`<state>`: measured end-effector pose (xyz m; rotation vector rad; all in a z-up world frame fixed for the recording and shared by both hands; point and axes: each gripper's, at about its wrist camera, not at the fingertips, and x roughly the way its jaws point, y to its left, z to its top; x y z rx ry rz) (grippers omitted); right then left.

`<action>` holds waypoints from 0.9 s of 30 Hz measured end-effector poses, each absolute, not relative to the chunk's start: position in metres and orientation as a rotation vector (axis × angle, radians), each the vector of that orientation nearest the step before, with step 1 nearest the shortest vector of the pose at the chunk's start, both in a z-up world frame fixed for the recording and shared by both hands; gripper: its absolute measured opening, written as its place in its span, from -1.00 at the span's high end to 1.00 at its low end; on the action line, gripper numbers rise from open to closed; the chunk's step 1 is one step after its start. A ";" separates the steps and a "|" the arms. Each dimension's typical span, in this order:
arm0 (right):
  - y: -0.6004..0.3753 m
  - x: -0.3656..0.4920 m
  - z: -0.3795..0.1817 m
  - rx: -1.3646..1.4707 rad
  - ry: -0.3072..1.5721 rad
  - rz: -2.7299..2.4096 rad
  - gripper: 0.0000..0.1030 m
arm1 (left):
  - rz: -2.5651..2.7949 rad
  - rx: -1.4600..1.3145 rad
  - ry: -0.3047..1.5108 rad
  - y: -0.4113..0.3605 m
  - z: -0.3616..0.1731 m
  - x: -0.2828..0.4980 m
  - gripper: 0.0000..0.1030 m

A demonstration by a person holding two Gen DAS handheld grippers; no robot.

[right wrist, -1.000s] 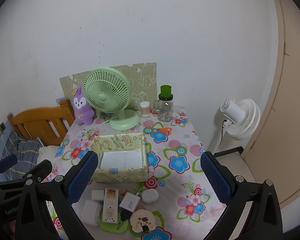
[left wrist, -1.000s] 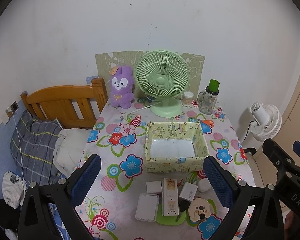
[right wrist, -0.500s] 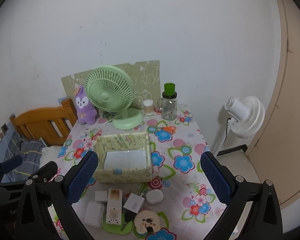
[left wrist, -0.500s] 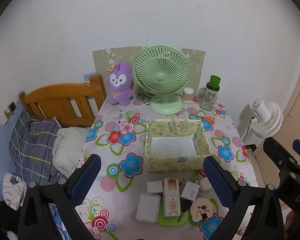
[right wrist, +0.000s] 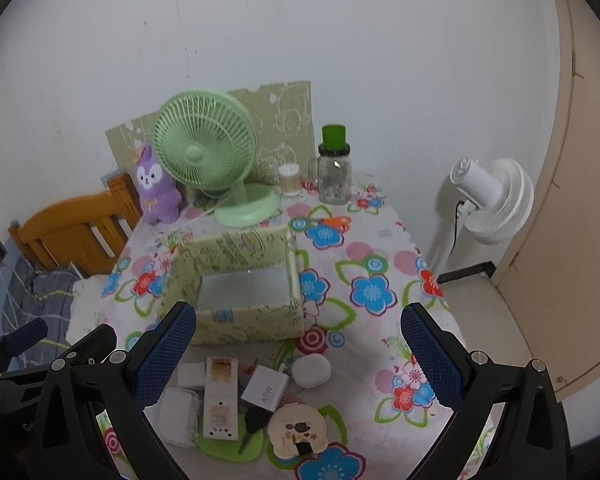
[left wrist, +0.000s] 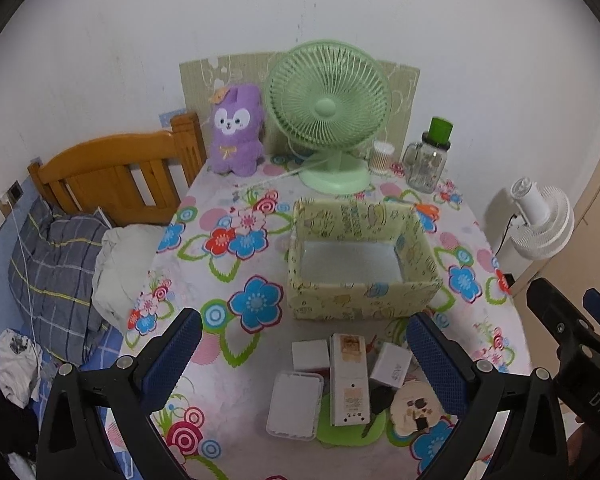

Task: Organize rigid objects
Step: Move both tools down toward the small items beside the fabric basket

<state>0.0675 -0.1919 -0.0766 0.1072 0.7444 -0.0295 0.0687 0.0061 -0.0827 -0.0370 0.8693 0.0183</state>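
Note:
An empty yellow-green patterned box sits mid-table. In front of it lies a cluster of small items: a long white device, a flat white case, a small white cube, a white charger, a round cream compact, a white oval pebble and a green mat. My left gripper and right gripper both hover open above the cluster, holding nothing.
At the table's back stand a green desk fan, a purple plush, a cotton-swab jar and a green-lidded glass jar. Orange scissors lie behind the box. A wooden bed frame is left; a white floor fan right.
Both grippers have moved forward and lower toward the table, so the box and the cluster of items look larger and nearer. Nothing on the table has moved.

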 end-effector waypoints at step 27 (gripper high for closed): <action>-0.155 0.094 -0.210 0.079 0.899 0.006 -1.00 | 0.019 -0.011 1.073 0.023 -0.222 0.087 -0.99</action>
